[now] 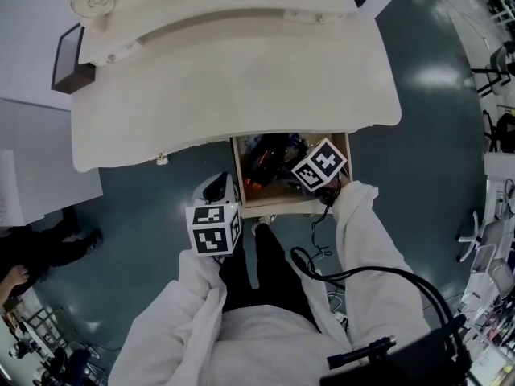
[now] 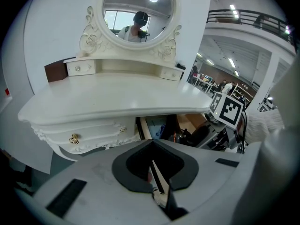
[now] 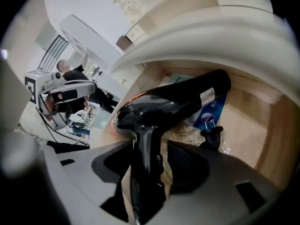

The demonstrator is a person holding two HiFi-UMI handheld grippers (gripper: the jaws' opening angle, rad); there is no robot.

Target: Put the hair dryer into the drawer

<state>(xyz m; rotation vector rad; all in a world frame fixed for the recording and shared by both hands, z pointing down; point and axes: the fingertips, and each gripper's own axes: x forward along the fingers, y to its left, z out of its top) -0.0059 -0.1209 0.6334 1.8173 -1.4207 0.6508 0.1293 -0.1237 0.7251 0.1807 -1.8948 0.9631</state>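
The black hair dryer [image 3: 178, 102] lies in the open wooden drawer [image 3: 253, 111] under the white vanity table. Its handle runs down between the jaws of my right gripper [image 3: 154, 161], close to the left pad, with a clear gap to the right one; the gripper is open. In the head view the right gripper [image 1: 299, 180] reaches into the drawer [image 1: 278, 208], over the hair dryer [image 1: 261, 164]. My left gripper [image 1: 216, 190] hangs left of the drawer, apart from it. Its jaws [image 2: 157, 184] are shut and hold nothing.
The vanity top [image 1: 233, 95] overhangs the back of the drawer. A blue packet [image 3: 213, 111] and a black plug [image 3: 213, 136] lie beside the dryer. A shut drawer with a gold knob [image 2: 73, 138] sits to the left. Black cables [image 1: 322, 257] hang by my legs.
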